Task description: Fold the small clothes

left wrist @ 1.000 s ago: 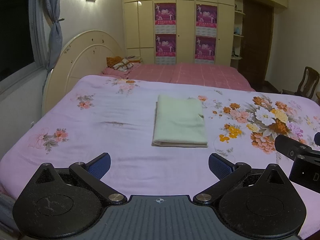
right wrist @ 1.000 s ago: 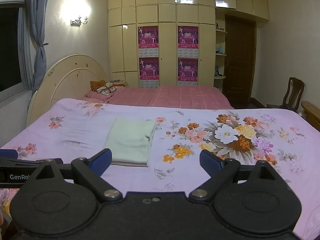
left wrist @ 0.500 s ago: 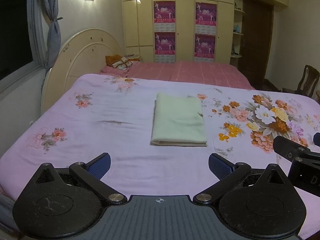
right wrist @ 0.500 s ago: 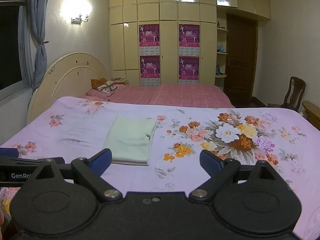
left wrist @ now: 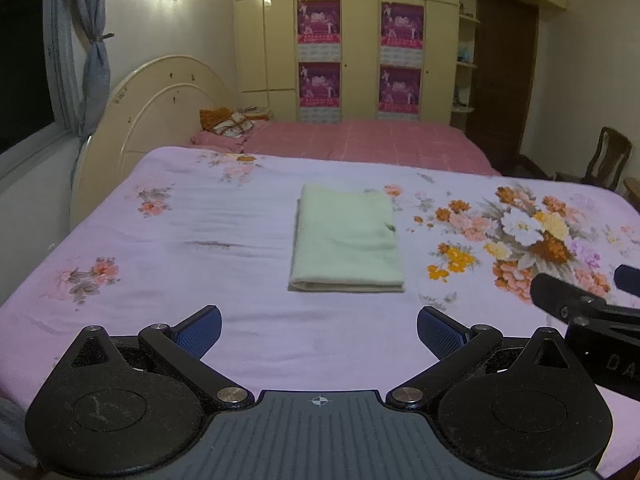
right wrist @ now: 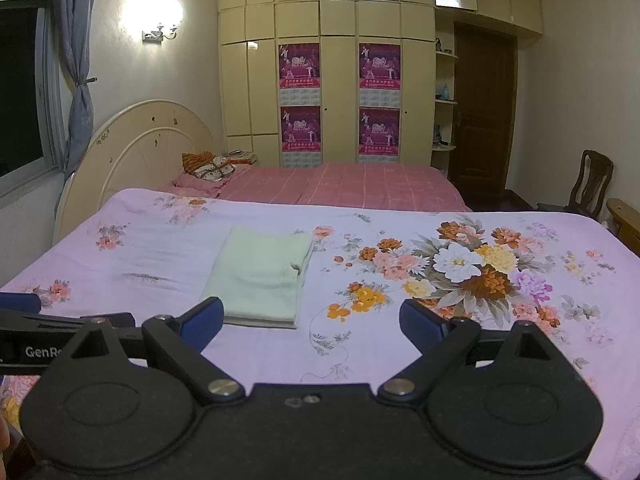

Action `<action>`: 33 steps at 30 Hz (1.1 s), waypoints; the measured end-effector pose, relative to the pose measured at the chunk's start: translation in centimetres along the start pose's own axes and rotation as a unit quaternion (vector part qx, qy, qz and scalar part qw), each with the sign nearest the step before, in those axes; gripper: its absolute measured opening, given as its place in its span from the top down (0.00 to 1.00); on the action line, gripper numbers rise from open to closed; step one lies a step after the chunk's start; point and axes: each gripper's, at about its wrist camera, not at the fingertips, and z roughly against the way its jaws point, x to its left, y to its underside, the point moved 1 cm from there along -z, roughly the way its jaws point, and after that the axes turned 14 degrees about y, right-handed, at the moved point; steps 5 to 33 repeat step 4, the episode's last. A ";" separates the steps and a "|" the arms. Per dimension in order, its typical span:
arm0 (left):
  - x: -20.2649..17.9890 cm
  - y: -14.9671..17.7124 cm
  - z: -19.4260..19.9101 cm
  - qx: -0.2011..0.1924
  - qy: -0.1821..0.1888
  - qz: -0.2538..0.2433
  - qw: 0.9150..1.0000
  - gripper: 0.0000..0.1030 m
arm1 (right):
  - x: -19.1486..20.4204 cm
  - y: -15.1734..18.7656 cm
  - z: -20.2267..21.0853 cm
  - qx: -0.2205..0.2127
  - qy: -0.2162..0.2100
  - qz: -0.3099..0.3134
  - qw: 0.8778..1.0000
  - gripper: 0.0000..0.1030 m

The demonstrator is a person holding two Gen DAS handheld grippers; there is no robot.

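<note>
We see a pale green cloth [left wrist: 347,240] lying folded into a flat rectangle on the bed [left wrist: 168,264], near the middle of the lilac flowered bedspread. Its folded layers show along the near edge. In the right wrist view the same cloth [right wrist: 262,272] sits left of centre, just beside the big printed bouquet.

Left hand-held gripper [left wrist: 318,330]: jaws spread wide, nothing between them. Its blue pads [left wrist: 199,329] hang above bare bedspread, on the near side of the cloth and clear of it. The cloth lies straight ahead of the gap.

Right hand-held gripper [right wrist: 310,318]: jaws also wide apart and empty. Its left pad [right wrist: 203,319] overlaps the near left corner of the cloth in the picture; we cannot tell whether it touches, though it appears to be held above the bed. Part of this gripper shows at the right edge of the left wrist view, so the two are side by side.

Behind the bed we note a second bed with a pink checked cover [right wrist: 344,184], a cream round headboard [right wrist: 140,152], a tall wardrobe [right wrist: 256,80] bearing four purple posters, a lit wall lamp [right wrist: 160,32] and a wooden chair [right wrist: 592,180] at the right.
</note>
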 end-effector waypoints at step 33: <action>0.1 -0.2 -0.7 -0.001 -0.002 -0.004 1.000 0.00 | 0.0 -0.1 -0.7 0.004 0.001 0.004 1.000 0.09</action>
